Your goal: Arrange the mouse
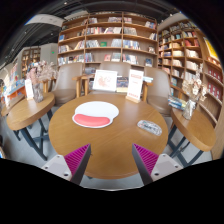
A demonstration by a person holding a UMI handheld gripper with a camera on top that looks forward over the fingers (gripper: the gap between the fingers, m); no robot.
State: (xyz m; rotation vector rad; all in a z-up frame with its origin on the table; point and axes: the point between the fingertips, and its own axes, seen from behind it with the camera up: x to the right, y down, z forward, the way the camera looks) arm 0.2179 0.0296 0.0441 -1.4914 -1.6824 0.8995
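A grey computer mouse (pixel 149 127) lies on the round wooden table (pixel 110 140), ahead of and to the right of my fingers. A round mouse mat (pixel 95 113), white with a red wrist rest on its near left side, lies further back on the left of the table. My gripper (pixel 111 160) is open and empty, held above the table's near edge, with pink pads on both fingers (pixel 78 160). The mouse is apart from the mat, on the other side of the table.
Two upright cards (pixel 105 81) (pixel 135 86) stand at the table's far edge. Chairs (pixel 68 80) stand behind the table. Other wooden tables stand at the left (pixel 25 110) and right (pixel 195 128). Bookshelves (pixel 110 40) fill the back wall.
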